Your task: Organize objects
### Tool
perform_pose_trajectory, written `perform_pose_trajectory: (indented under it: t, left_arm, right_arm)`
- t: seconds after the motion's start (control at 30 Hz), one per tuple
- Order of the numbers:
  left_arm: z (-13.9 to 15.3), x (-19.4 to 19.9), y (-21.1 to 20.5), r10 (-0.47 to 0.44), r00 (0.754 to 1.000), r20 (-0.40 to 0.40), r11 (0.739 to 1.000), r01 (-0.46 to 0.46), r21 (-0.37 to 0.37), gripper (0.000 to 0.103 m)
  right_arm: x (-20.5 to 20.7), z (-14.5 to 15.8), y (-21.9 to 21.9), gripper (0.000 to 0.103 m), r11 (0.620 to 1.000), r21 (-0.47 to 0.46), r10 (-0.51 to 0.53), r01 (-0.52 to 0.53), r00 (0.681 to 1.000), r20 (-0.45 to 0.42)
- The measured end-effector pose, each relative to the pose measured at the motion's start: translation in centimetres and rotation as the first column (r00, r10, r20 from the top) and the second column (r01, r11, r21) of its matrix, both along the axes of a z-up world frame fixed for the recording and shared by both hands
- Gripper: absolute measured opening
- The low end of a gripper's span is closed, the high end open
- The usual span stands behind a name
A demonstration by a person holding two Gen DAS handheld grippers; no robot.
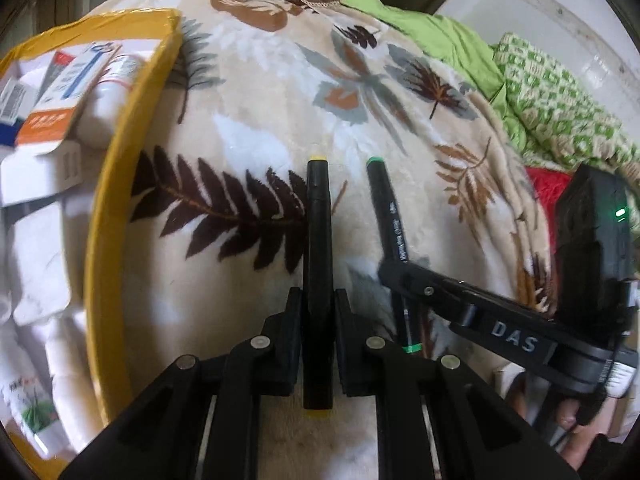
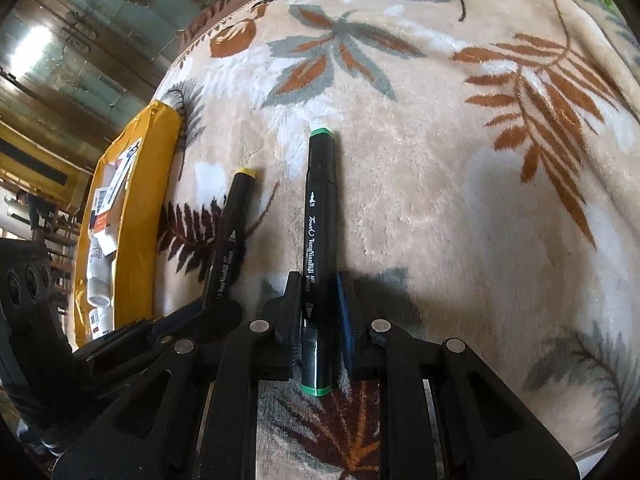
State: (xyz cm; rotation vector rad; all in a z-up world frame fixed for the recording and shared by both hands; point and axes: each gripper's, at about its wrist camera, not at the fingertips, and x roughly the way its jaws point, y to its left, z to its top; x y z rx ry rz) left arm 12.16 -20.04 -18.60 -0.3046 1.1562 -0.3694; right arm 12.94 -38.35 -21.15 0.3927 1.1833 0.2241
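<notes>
Markers in both tongs, one each, over a beige plush blanket (image 1: 256, 92) printed with brown and grey leaves. Left gripper (image 1: 318, 340) closed down to the barrel's width on a black art marker with yellow end caps (image 1: 318, 208); long axis running from 6 to 12 o'clock in the left wrist view, straight along the fingers. Right gripper (image 2: 318, 328) likewise clamped on a black art marker with green end caps (image 2: 320, 208), also lying 6 to 12 o'clock in its own view, far cap pointing away. Whether either marker touches the blanket: cannot tell.

Relation that matters next, probably: yellow-rimmed cardboard box (image 1: 132, 132) holding white bottles and cartons, at about 9 to 10 o'clock from the left gripper, and near 9 o'clock from the right one. Left hand clearly nearer the box, right gripper just beside it on the far side. Likely swing toward 9 o'clock with each marker kept lengthwise to clear the rim.

Legible writing: "Touch", "TongNianRui" and "ART MARKER" along the green-capped barrel; "DAS" on the right gripper's arm. Box labels too blurred to read.
</notes>
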Motion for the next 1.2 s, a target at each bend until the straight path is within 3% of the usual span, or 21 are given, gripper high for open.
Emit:
perform_pose_trajectory:
  t: [0.33, 0.4, 0.67, 0.8, 0.97, 1.2]
  left_arm:
    - [2.4, -2.7, 4.2, 0.124, 0.992, 0.025, 0.982, -0.119, -0.149, 0.013]
    - [2.8, -3.2, 4.9, 0.140, 0.990, 0.029, 0.974, -0.132, -0.181, 0.013]
    - [4.9, -4.7, 9.2, 0.222, 0.973, 0.061, 0.944, -0.198, -0.264, 0.013]
    - [5.3, -5.0, 13.5, 0.297, 0.953, 0.052, 0.908, -0.265, -0.325, 0.013]
    - [4.9, -5.8, 17.6, 0.387, 0.922, 0.030, 0.875, -0.357, -0.328, 0.013]
    - [4.4, -5.8, 20.0, 0.449, 0.894, 0.001, 0.860, -0.431, -0.272, 0.013]
  right_arm:
    - [-1.0, -0.2, 2.9, 0.016, 0.987, 0.152, 0.054, -0.046, 0.997, -0.052]
    - [-1.2, 0.2, 3.7, 0.016, 0.987, 0.148, 0.064, -0.056, 0.997, -0.050]
    - [-2.5, 4.4, 5.4, 0.016, 0.977, 0.186, 0.098, -0.104, 0.994, 0.044]
    - [-3.1, 6.5, 8.0, 0.016, 0.968, 0.176, 0.162, -0.177, 0.982, 0.092]
    - [-2.9, 7.5, 11.5, 0.016, 0.955, 0.158, 0.233, -0.252, 0.964, 0.130]
    - [-1.4, 6.4, 14.9, 0.016, 0.941, 0.166, 0.282, -0.296, 0.954, 0.103]
